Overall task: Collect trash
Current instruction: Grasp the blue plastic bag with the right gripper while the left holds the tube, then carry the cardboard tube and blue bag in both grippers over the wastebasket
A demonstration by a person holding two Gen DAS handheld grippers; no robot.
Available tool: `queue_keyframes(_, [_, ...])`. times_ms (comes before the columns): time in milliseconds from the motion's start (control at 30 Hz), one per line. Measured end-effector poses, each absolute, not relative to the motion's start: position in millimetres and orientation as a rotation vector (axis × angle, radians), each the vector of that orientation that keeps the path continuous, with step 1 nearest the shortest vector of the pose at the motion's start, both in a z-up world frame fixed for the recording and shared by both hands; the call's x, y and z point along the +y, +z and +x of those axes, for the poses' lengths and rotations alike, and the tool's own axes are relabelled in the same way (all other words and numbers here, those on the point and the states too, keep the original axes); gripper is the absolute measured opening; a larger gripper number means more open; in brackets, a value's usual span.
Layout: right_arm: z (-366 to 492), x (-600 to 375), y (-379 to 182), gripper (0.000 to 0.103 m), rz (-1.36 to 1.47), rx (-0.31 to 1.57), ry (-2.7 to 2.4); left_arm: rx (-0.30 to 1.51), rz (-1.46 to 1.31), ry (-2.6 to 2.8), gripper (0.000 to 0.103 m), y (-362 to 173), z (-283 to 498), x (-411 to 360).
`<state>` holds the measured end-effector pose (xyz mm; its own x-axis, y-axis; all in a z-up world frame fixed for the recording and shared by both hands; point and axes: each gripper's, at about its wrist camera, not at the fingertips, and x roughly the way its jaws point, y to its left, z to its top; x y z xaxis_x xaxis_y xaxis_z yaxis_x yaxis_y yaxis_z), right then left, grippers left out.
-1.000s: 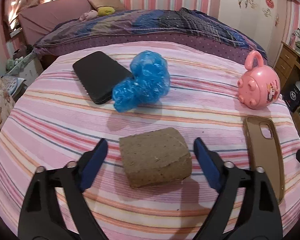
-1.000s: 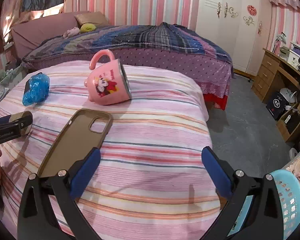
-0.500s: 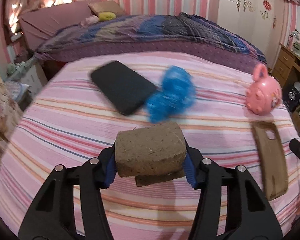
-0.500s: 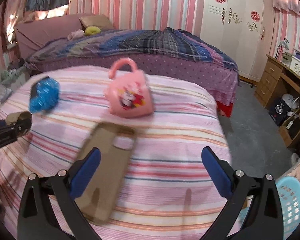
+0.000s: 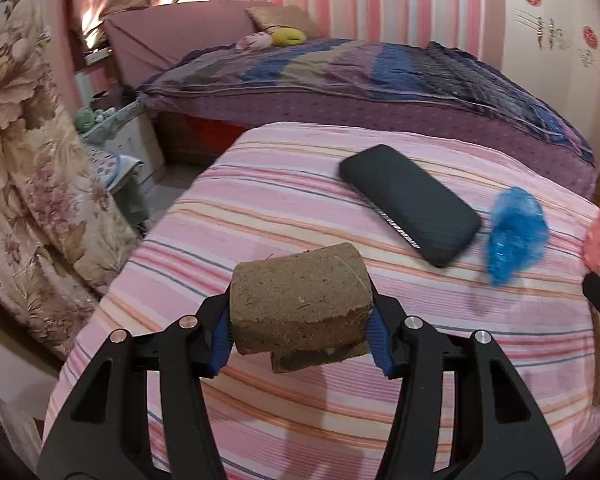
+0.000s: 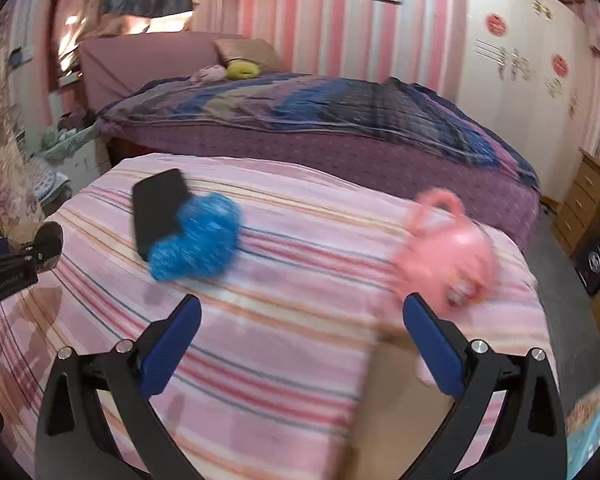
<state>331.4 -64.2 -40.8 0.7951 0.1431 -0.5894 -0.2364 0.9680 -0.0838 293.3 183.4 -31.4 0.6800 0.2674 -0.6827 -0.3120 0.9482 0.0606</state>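
I'm clamping the brown block (image 5: pixel 300 300) in my left gripper (image 5: pixel 300 332) — blue pads pressing both sides, block lifted off the striped bedspread (image 5: pixel 300 412). My right gripper (image 6: pixel 300 344) is hanging wide open over the bedspread's middle, gripping nothing — blue crumpled bag (image 6: pixel 196 240) touching the black phone (image 6: pixel 156 208) near the far edge.

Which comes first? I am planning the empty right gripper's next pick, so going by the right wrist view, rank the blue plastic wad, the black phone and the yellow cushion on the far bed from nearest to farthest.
1. Blue plastic wad: ahead and left of the right gripper, on the striped cover.
2. Black phone: just behind the wad, partly hidden by it.
3. Yellow cushion: far back on the other bed.
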Motion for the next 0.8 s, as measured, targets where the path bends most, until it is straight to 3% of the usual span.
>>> queue_keyframes(233, [363.5, -4.0, -50.0, 0.097, -0.248, 0.655, 0.257, 0.802, -0.115, 0.383, 0.053, -38.7, 298.2, 212.2])
queue_keyframes(333, [375.7, 13.8, -57.8, 0.078, -0.3, 0.701, 0.28, 0.815, -0.123, 0.398, 0.053, -41.1, 298.0, 217.0])
queue_keyframes(400, [380.9, 17.2, -60.6, 0.058, -0.297, 0.731, 0.31, 0.816, -0.137, 0.396, 0.053, -40.7, 296.6, 218.9])
queue_keyframes(500, [381.0, 14.0, -63.3, 0.04, -0.272, 0.74, 0.346, 0.811, -0.151, 0.386, 0.053, -37.4, 294.0, 218.1])
queue_keyframes(600, [367.1, 1.6, -53.2, 0.034, -0.242, 0.682, 0.328, 0.805, -0.14, 0.385, 0.053, -35.7, 289.9, 213.6])
queue_keyframes(800, [343.3, -24.7, -38.3, 0.033, -0.206, 0.649, 0.306, 0.795, -0.159, 0.365, 0.053, -31.5, 280.0, 208.6])
